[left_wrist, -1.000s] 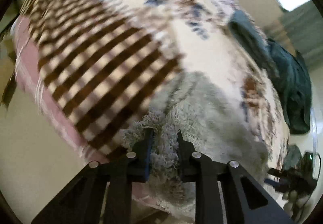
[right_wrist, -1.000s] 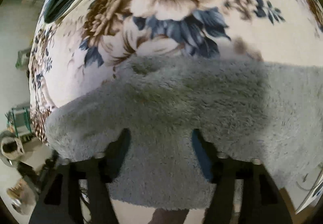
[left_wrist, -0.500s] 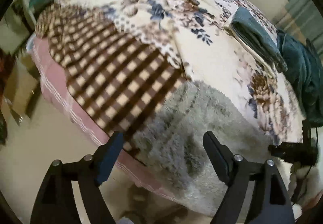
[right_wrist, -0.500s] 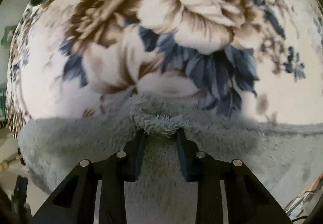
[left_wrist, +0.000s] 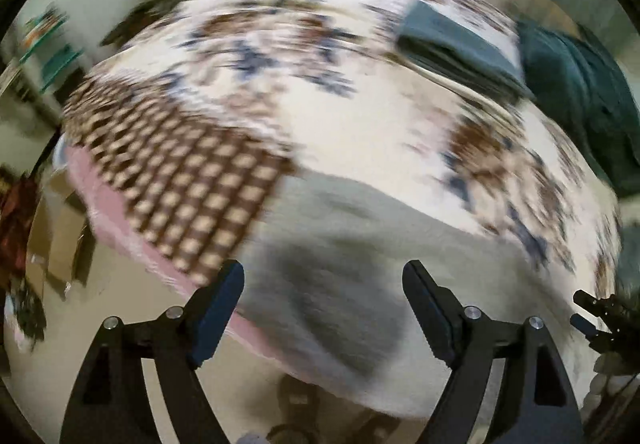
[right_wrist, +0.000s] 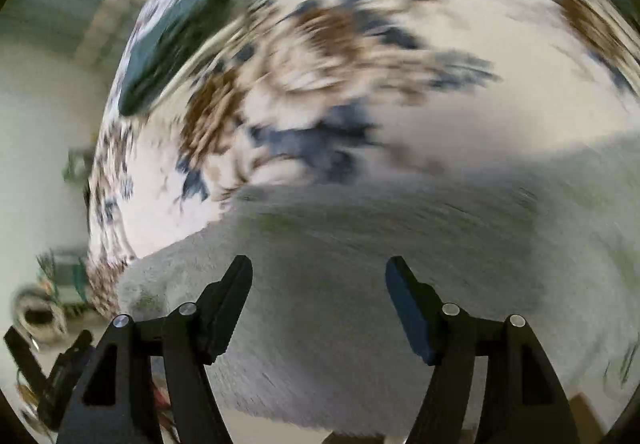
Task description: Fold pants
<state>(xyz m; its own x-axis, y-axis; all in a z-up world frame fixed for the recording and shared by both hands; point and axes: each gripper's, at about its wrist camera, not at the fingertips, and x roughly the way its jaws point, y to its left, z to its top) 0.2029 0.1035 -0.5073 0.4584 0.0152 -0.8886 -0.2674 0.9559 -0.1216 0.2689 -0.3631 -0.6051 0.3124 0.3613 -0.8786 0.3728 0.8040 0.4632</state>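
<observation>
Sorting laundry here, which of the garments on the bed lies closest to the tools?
The fluffy grey pants, spread at the bed's near edge; the teal folded garment lies farther back.

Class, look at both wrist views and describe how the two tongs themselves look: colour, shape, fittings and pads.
Both tongs, left and right, look alike: matt black, angular arms with triangular cut-outs, joined by round silver rivets. Each ends in two flat, tapering fingers with dark blue pads on the inner faces. No cables, markings or sleeves show on them.

Left gripper (left_wrist: 324,284) hangs agape over seemingly grey pants (left_wrist: 360,244).
</observation>
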